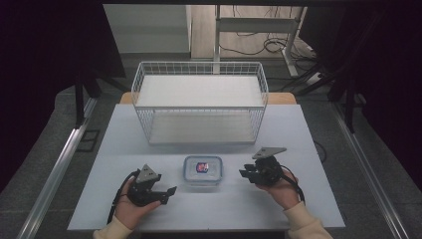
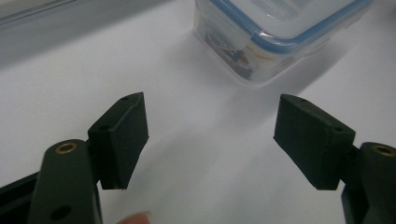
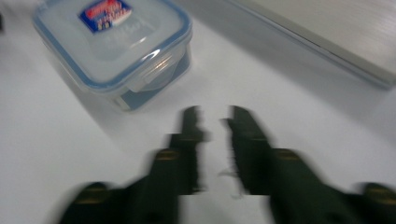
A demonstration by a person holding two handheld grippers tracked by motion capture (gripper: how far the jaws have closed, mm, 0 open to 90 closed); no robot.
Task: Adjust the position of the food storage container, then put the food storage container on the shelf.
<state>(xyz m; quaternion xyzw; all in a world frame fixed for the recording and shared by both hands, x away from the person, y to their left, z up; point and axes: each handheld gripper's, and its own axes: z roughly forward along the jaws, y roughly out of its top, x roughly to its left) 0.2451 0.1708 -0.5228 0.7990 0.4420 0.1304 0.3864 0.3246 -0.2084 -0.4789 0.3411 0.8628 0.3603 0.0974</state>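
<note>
My right tool is smeared by blur, its jaws slightly apart on nothing. My left tool gapes wide, empty. The lidded plastic food container sits flat on the counter between them, its top cropped in the left gripper view; the red-and-blue lid label is unreadable.

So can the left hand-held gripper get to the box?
Probably yes. The left hand-held gripper is open, and only bare table lies between it and the lidded box just ahead.
</note>
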